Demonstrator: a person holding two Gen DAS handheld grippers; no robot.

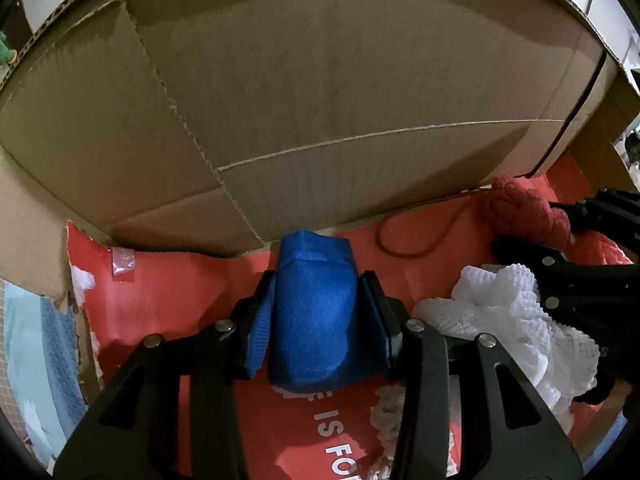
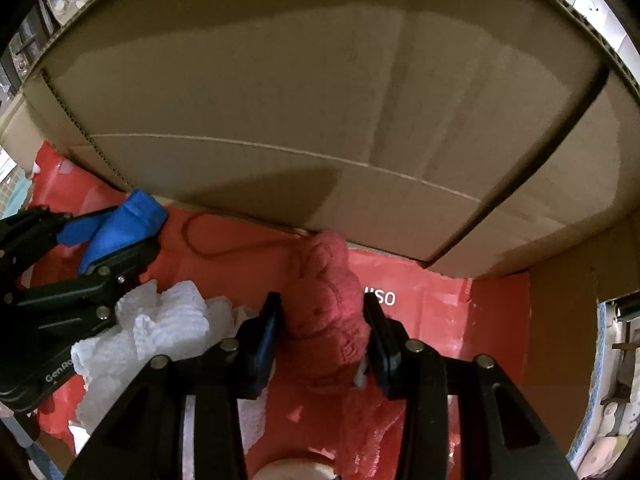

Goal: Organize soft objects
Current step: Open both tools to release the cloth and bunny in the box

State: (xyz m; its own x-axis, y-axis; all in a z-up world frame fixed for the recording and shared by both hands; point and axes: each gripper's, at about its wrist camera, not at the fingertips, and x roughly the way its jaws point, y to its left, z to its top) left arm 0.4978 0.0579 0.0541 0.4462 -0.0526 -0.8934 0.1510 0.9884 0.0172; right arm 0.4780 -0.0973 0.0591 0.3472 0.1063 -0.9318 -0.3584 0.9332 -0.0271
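Left hand-held gripper [image 1: 320, 300] is clamping a blue felt-like fabric piece [image 1: 314, 312] at centre frame; pads are pressing both sides. The piece is folded into a thick wedge, long axis running along the fingers and pointing up-frame toward the cardboard box wall [image 1: 340, 100], with the folded end poking past the fingertips. Surface is reading fuzzy and matte. Right hand-held gripper [image 2: 322, 316] is sitting around a red chunky-knit item [image 2: 326, 312] at lower centre of its view. Left pad looks to be touching it; the right side is too close to call, so I cannot tell whether it is gripping. The knit is lumpy and cabled, long axis also running up-frame, its far end touching the base of the box wall. A thin reddish cord [image 2: 224, 240] is looping off it to the left. White waffle-textured cloth [image 1: 500, 320] is lying crumpled between the two grippers, right of the blue piece. Everything is resting on a glossy red sheet [image 1: 180, 300] with white lettering lining the box floor. Cardboard is corrugated, with visible fold seams and a torn edge at the left.
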